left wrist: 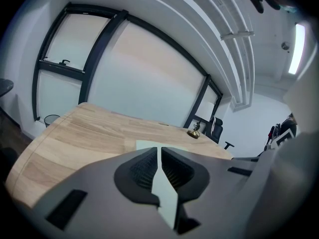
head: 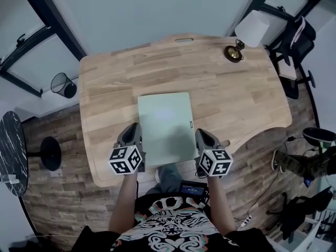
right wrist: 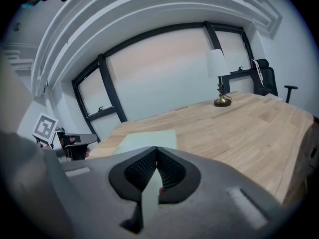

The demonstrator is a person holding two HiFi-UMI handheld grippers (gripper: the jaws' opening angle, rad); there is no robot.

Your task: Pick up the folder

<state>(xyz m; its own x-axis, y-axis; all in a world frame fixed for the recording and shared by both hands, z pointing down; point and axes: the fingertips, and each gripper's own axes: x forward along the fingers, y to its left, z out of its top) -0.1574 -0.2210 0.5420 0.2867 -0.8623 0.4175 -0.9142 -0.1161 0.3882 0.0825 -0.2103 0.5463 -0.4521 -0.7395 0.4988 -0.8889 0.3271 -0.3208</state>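
Pinching the folder (head: 165, 125), a flat, smooth pale-green rectangle, left gripper (head: 135, 130) & right gripper (head: 202, 134) are clamped tight on its near corners, over wood-plank desk (head: 231, 98); small dark edge label unreadable.

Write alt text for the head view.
Seen from above, a person grips a pale green folder by its two side edges, left claw and right claw both shut on it, over the near part of a light wooden desk. A brass lamp with a white shade stands at the desk's far right corner.
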